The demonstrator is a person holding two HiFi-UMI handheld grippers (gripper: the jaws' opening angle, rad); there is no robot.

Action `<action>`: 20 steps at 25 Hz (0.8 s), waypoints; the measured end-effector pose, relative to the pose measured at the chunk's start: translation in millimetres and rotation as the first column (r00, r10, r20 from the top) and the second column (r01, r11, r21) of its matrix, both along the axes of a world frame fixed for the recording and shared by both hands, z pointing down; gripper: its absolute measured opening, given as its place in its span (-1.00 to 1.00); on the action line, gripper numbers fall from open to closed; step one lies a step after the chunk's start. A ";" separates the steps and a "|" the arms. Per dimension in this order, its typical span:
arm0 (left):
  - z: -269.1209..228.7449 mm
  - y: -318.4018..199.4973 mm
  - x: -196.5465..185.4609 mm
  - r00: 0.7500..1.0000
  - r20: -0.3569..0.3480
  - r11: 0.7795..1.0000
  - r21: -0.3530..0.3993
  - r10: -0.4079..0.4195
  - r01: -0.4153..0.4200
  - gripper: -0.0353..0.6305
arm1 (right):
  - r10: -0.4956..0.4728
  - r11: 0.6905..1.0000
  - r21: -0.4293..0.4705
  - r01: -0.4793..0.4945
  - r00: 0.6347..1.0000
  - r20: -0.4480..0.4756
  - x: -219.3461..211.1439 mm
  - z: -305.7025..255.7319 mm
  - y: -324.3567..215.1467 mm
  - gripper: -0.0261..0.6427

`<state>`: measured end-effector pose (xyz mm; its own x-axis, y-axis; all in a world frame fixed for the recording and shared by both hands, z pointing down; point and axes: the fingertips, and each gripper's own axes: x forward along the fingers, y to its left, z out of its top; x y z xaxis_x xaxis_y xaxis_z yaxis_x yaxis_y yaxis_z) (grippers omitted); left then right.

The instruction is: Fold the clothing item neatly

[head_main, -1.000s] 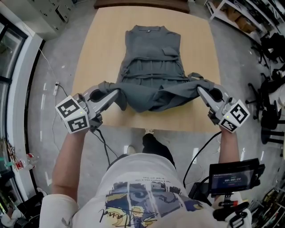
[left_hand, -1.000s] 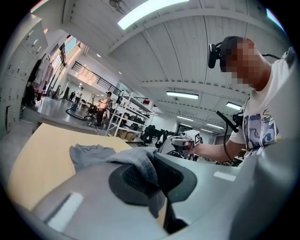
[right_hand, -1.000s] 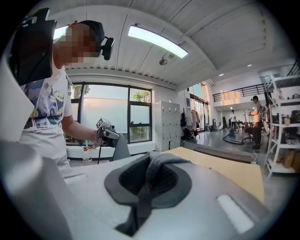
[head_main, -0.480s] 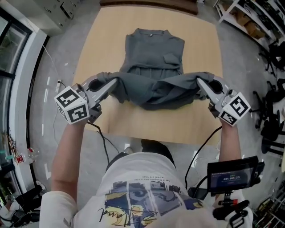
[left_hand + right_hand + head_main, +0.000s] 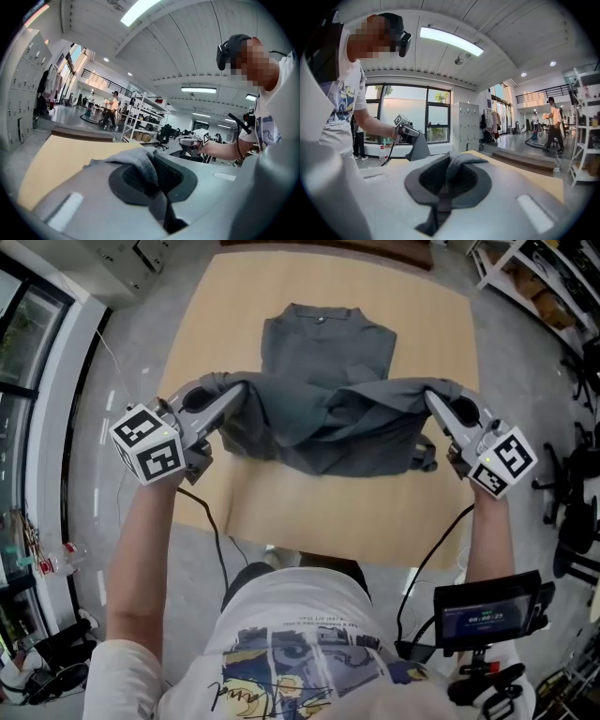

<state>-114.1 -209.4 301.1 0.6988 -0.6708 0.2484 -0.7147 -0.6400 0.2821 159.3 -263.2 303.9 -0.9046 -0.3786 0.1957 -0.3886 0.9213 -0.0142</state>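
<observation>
The garment (image 5: 323,357) is a dark grey, shirt-like piece with a low collar (image 5: 319,315) and a small button at the neck. It lies lengthwise along the middle of the light wooden table (image 5: 281,512), with the collar toward the far edge. Its upper half rests flat and fairly smooth on the tabletop. The lower half is raised off the surface and doubled back over the body, stretched crosswise between two pinched corners: one in the closed left gripper (image 5: 246,390) toward the table's left edge, the other in the closed right gripper (image 5: 429,397) toward the right edge. Between them the cloth sags in loose folds, with a flap hanging near the right corner.
</observation>
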 end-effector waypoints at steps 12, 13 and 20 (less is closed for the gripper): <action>3.1 -46.3 -11.6 0.998 0.052 1.000 0.003 -0.031 0.031 -0.83 | 0.040 0.999 -0.003 -0.040 0.999 -0.021 5.8 7.7 -51.7 -0.90; 8.1 -56.7 -13.4 0.998 0.054 0.999 -0.003 -0.036 0.036 -0.83 | 0.045 0.999 -0.008 -0.045 0.999 -0.023 6.2 14.0 -62.6 -0.90; 62.6 -121.0 -27.6 0.995 0.075 0.995 -0.066 -0.066 0.071 -0.83 | 0.057 0.996 -0.072 -0.061 0.997 -0.055 7.0 74.7 -121.9 -0.90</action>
